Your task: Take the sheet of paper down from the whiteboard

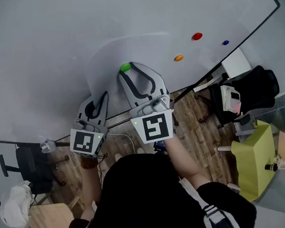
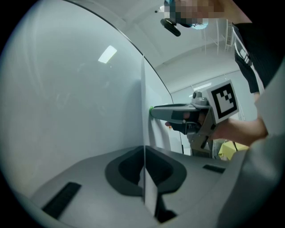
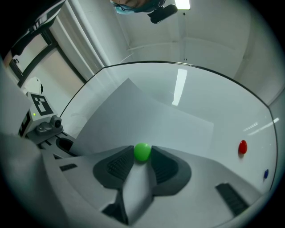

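A white sheet of paper (image 1: 137,52) lies against the whiteboard (image 1: 50,41), pinned near its lower edge by a green magnet (image 1: 125,66). My right gripper (image 1: 126,70) points at the board, and its two fingertips close on either side of the green magnet (image 3: 142,151). My left gripper (image 1: 104,94) is lower left and is shut on the paper's edge (image 2: 144,133), which runs as a thin line between its jaws. The left gripper view shows the right gripper (image 2: 178,113) from the side, with its tip on the green magnet (image 2: 151,109).
Red (image 1: 197,36), orange (image 1: 178,57) and blue (image 1: 225,43) magnets sit on the board to the right of the sheet. Below the board are a black office chair (image 1: 254,87), a yellow-green table (image 1: 256,158) and another chair (image 1: 27,164) on the wooden floor.
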